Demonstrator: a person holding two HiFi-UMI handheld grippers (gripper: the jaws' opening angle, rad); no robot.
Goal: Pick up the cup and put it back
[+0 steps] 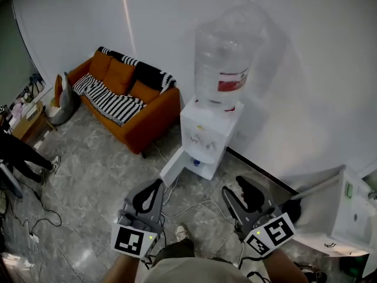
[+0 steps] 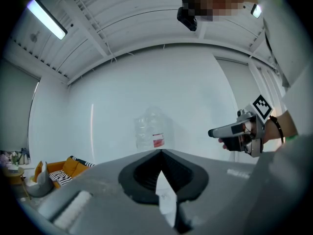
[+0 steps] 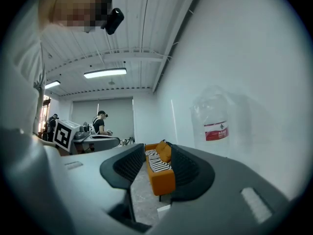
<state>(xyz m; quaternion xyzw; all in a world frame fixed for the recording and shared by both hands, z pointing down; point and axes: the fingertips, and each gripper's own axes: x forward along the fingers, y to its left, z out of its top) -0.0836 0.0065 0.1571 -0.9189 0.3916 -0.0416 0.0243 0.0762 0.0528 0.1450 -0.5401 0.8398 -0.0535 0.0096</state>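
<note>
No cup shows plainly in any view. A small blue item (image 1: 196, 163) sits in the low open compartment of the white water dispenser (image 1: 209, 134); I cannot tell what it is. The dispenser carries a large clear bottle (image 1: 224, 58). Both grippers are held level, short of the dispenser, above the floor. My left gripper (image 1: 158, 184) has its tips together with nothing between them; past its tips (image 2: 160, 152) the bottle (image 2: 152, 133) stands ahead. My right gripper (image 1: 232, 184) is open and empty, and an orange sofa (image 3: 159, 168) shows through its gap (image 3: 157, 151).
The dispenser's door (image 1: 174, 167) hangs open toward me. Cables (image 1: 194, 208) trail over the marble floor. An orange sofa (image 1: 126, 96) with striped throws stands back left. A white appliance (image 1: 347, 211) is at the right. A person (image 1: 17, 152) stands at the left edge.
</note>
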